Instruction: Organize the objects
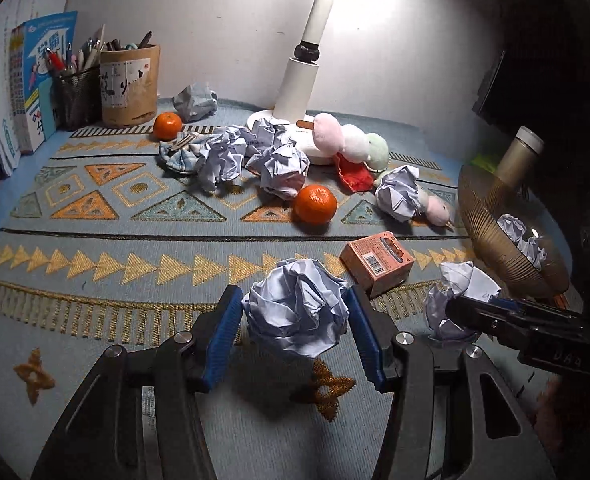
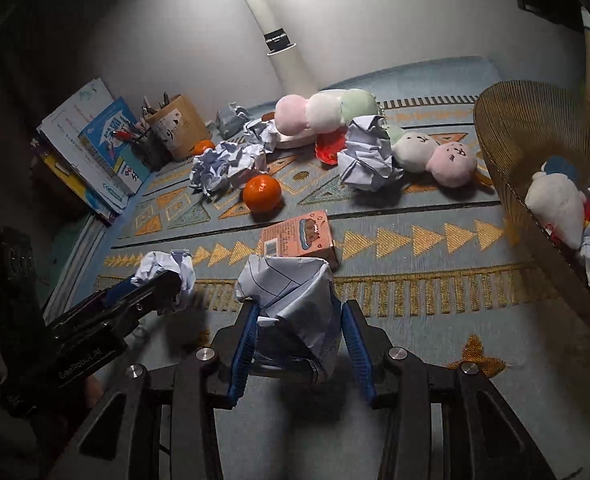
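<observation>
at the lower centre of each wrist view a crumpled paper ball is clamped: one (image 1: 297, 312) in the left gripper (image 1: 295, 338), another (image 2: 291, 300) in the right gripper (image 2: 299, 338). both are best carried high and level to the wire basket (image 2: 507, 152) at the right edge, then released over its opening. the orange box (image 2: 299, 236) and mandarin (image 2: 262, 193) on the surface are to be cleared, likewise the basket rim.

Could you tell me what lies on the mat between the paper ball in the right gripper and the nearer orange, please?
A small pink cardboard box lies there, between the crumpled white paper ball and the round orange; the right wrist view shows it.
</observation>
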A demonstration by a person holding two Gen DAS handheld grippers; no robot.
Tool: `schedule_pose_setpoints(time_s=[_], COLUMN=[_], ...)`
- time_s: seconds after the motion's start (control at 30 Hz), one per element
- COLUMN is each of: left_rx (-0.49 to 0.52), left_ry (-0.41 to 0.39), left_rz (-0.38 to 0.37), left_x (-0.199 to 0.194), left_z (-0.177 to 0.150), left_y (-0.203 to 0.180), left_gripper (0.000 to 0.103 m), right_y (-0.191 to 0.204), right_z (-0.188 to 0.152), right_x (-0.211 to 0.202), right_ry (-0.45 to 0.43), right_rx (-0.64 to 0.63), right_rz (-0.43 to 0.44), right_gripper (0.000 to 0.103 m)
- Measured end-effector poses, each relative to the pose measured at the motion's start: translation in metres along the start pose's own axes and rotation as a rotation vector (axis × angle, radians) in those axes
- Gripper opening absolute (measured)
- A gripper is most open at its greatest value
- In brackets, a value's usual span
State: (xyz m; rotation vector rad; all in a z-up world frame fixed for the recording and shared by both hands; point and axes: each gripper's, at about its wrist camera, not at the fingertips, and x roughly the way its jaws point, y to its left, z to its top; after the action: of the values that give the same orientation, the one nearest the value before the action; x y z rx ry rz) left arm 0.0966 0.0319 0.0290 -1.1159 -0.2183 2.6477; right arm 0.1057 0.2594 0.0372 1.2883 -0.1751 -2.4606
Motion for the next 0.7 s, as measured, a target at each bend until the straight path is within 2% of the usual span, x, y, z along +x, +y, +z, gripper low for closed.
schedule_pose_setpoints(time_s=[0.07, 0.17, 0.2, 0.3, 0.33, 0.5, 0.7], left_rx=[0.003, 0.004, 0.007, 0.011, 0.01, 0.016, 0.016], left_ry=[-0.034, -0.043, -0.035, -0.039, -0.034, -0.036, -0.036], left_rz=[-0.004, -0.008, -0.002, -0.003, -0.005, -0.001, 0.0], left_x=[-0.003, -0.001, 0.001, 0.002, 0.003, 0.003, 0.003], left_z=[-0.004, -0.01, -0.012, -0.011, -0.011, -0.013, -0.014], left_y=[0.0, -0.002, -0.003, -0.003, -0.002, -0.003, -0.003], left_gripper=[0.051, 0.051, 0.051, 0.051, 0.051, 0.051, 0.051], right_y=[0.002, 0.004, 0.005, 0.005, 0.004, 0.004, 0.011], right_z=[-0.005, -0.007, -0.008, -0.012, -0.014, -0.014, -0.004], right_x=[0.0, 0.0, 0.0, -0.004, -0.007, -0.004, 0.014], right_ry=[-0.011, -0.019, -0.016, -0.032, -0.037, -0.029, -0.022], right_rx=[-0.019, -0.037, -0.043, -0.051, -0.053, -0.043, -0.059], right_rz=[-0.003, -0.017, -0.02, -0.036, -0.031, -0.015, -0.05], right_gripper=[0.042, 0.045, 0.048, 0.07, 0.072, 0.072, 0.072])
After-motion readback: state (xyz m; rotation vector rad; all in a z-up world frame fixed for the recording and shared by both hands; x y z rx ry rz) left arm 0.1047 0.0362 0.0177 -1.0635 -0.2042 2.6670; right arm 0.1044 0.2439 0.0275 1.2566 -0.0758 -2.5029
